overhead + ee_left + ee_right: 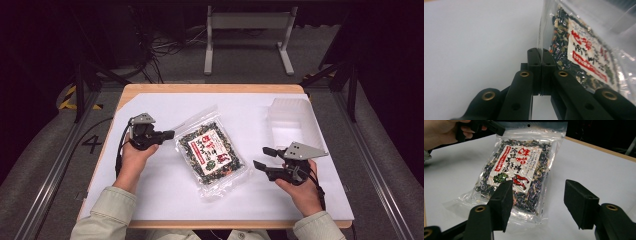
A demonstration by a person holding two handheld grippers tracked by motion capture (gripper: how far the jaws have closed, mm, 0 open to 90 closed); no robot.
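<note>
A clear bag of dark dried food with a red and white label (210, 152) lies in the middle of the white sheet. My left gripper (169, 134) is shut on the bag's upper left corner. In the left gripper view its jaws (541, 53) are pressed together with the bag's (586, 50) clear edge pinched between them. My right gripper (262, 157) stands open just right of the bag, apart from it. In the right gripper view its jaws (539, 195) stand wide with nothing between them, and the bag (516, 170) lies beyond with the left gripper (491, 126) on its far corner.
A clear plastic tub (292, 117) stands at the back right of the table, behind the right gripper. The white sheet (165, 192) covers most of the wooden table (210, 88). A metal stand (247, 22) is on the floor beyond.
</note>
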